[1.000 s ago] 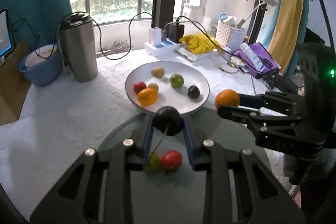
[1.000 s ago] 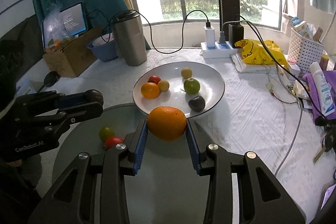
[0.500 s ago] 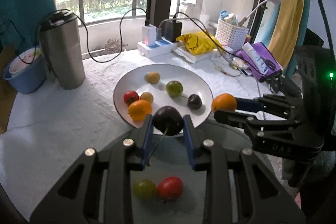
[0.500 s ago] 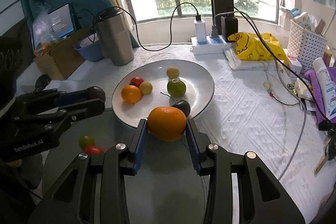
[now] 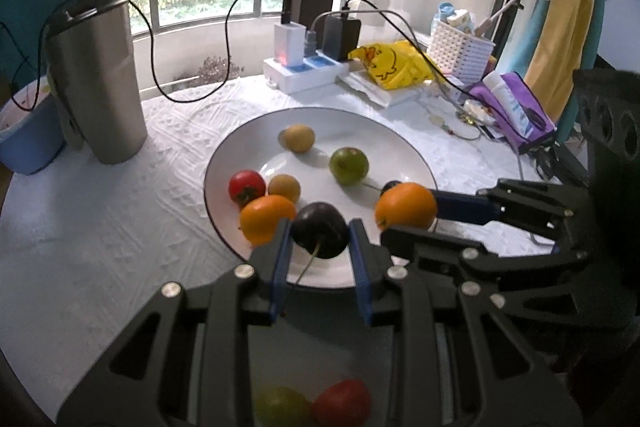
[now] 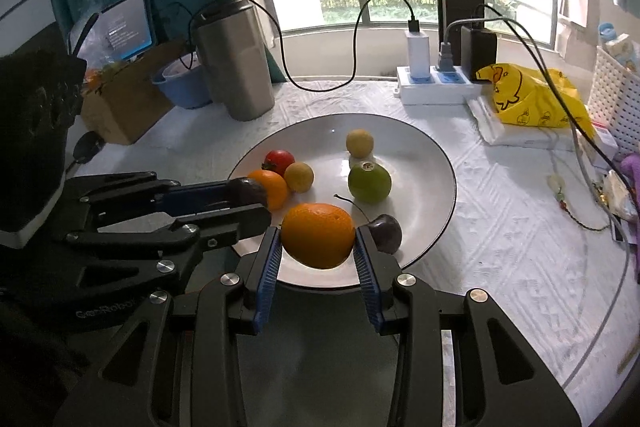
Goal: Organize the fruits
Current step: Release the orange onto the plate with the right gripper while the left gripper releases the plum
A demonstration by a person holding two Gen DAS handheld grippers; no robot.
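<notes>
White embossed cloth covers the table (image 5: 100, 227), which stands before a balcony window with a dark railing. Near the middle sits a wide white plate (image 6: 436, 163) holding a red tomato (image 6: 279, 160), a small orange (image 5: 264, 215), two yellowish fruits, a green fruit (image 6: 369, 181) and a dark plum (image 6: 387, 231) with a stem. The left gripper (image 5: 320, 247) is clamped on a dark cherry (image 5: 319, 229) whose stem hangs down between its blue pads, above the near rim of the plate. Just to its right, the right gripper (image 6: 316, 251) is clamped on a large orange (image 6: 318, 234), also over the plate's near edge. Close under the left gripper, on a grey round surface, lie a blurred green fruit and a red one (image 5: 342, 403). To the far left stand a steel tumbler (image 5: 96, 79) and a blue bowl (image 5: 24, 131). At the far side sits a white power strip (image 6: 436, 87) with chargers, and to its right a yellow bag (image 6: 532, 99) and a white basket (image 5: 460, 47).
</notes>
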